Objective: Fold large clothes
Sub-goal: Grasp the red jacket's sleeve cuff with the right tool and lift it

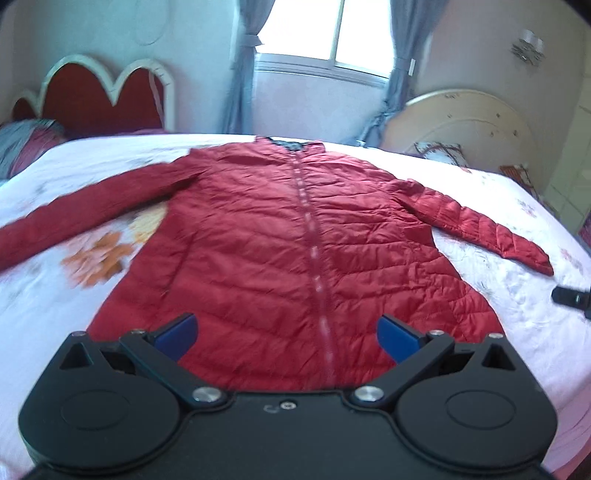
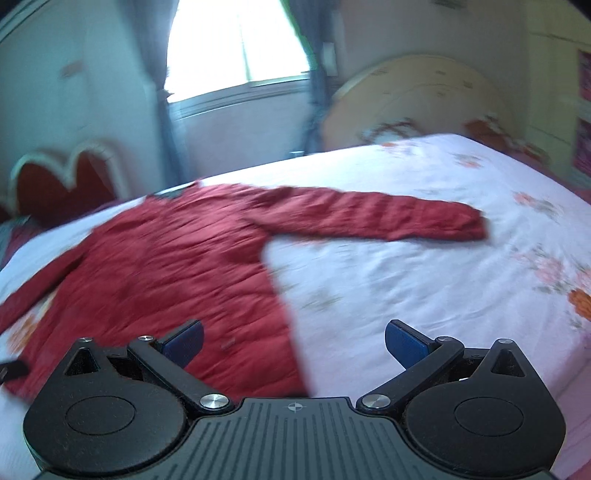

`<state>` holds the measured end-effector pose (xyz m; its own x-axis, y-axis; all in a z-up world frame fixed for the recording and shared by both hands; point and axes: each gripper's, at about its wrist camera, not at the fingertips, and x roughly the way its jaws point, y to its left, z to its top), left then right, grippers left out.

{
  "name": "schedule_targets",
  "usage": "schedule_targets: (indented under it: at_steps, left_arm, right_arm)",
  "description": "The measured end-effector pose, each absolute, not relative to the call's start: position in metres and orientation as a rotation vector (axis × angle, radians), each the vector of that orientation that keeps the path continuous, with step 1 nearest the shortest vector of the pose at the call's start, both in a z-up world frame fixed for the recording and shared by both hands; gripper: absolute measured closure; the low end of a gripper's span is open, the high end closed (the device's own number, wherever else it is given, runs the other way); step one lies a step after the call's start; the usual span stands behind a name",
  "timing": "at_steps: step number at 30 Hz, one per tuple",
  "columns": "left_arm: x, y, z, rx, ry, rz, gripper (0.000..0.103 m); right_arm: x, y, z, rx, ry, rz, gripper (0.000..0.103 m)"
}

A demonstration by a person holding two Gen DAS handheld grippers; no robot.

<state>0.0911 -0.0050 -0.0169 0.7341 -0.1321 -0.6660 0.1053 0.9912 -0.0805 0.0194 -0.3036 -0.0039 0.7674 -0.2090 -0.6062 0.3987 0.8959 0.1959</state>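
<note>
A bed [image 1: 55, 295] covered by a white sheet with faded floral prints fills most of both views, and behind it stand a red headboard [image 1: 99, 96] with a scalloped white frame, grey curtains [image 1: 402, 55] and a bright window [image 1: 328, 29]. Spread flat across the sheet lies a long red quilted coat [image 1: 280, 240], front side up, closed down the middle, collar toward the window and hem nearest the cameras. Its sleeves stretch out to either side, one sleeve [image 2: 369, 216] reaching over the bare sheet toward the right of the right wrist view. The left gripper [image 1: 287, 334] hovers above the hem near the coat's centre line, its blue-padded fingers [image 1: 397, 338] spread wide and holding nothing. The right gripper [image 2: 293, 341] sits over the coat's lower right corner, one finger above red fabric and the other above white sheet, likewise spread apart and empty. The right wrist view is blurred. A small black object [image 1: 570, 295] shows at the right edge of the left wrist view, too cropped to identify.
</note>
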Motion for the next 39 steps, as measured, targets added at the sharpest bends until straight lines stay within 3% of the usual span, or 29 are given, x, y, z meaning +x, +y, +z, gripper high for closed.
schedule_targets:
  at_steps: [13, 14, 15, 16, 20, 21, 22, 26, 28, 30, 32, 35, 39]
  left_arm:
    - [0.230, -0.096, -0.039, 0.020, 0.743, -0.206, 0.001]
    - [0.237, -0.101, -0.039, 0.037, 0.721, -0.186, 0.001]
    - [0.244, -0.106, -0.040, 0.044, 0.699, -0.170, 0.001]
    - [0.250, -0.110, -0.041, 0.040, 0.690, -0.163, 0.001]
    - [0.279, -0.122, -0.044, 0.049, 0.689, -0.146, 0.000]
    - [0.286, -0.125, -0.045, 0.059, 0.695, -0.142, 0.000]
    - [0.292, -0.126, -0.047, 0.059, 0.704, -0.140, 0.000]
    - [0.313, -0.122, -0.053, 0.044, 0.746, -0.125, 0.001]
    - [0.319, -0.115, -0.055, 0.052, 0.763, -0.116, 0.001]
    - [0.324, -0.105, -0.056, 0.057, 0.782, -0.106, 0.001]
    - [0.329, -0.093, -0.057, 0.067, 0.796, -0.095, 0.001]
    - [0.337, -0.069, -0.057, 0.069, 0.813, -0.078, 0.001]
    - [0.350, -0.034, -0.059, 0.059, 0.804, -0.024, 0.000]
  right_arm:
    - [0.093, -0.499, -0.049, 0.655, 0.522, -0.582, 0.001]
    - [0.097, -0.510, -0.055, 0.682, 0.519, -0.588, 0.020]
    - [0.102, -0.520, -0.062, 0.711, 0.527, -0.597, 0.051]
    - [0.105, -0.529, -0.068, 0.744, 0.537, -0.612, 0.054]
    - [0.114, -0.558, -0.088, 0.850, 0.522, -0.620, 0.051]
    - [0.116, -0.564, -0.094, 0.881, 0.523, -0.628, 0.035]
    - [0.117, -0.569, -0.100, 0.911, 0.522, -0.635, 0.028]
    - [0.116, -0.584, -0.112, 0.975, 0.452, -0.668, 0.027]
    - [0.118, -0.590, -0.113, 0.977, 0.430, -0.683, 0.038]
    - [0.121, -0.594, -0.114, 0.973, 0.442, -0.707, 0.066]
    - [0.125, -0.597, -0.114, 0.954, 0.455, -0.723, 0.085]
    - [0.137, -0.594, -0.107, 0.878, 0.475, -0.749, 0.097]
    - [0.158, -0.569, -0.069, 0.724, 0.443, -0.705, 0.097]
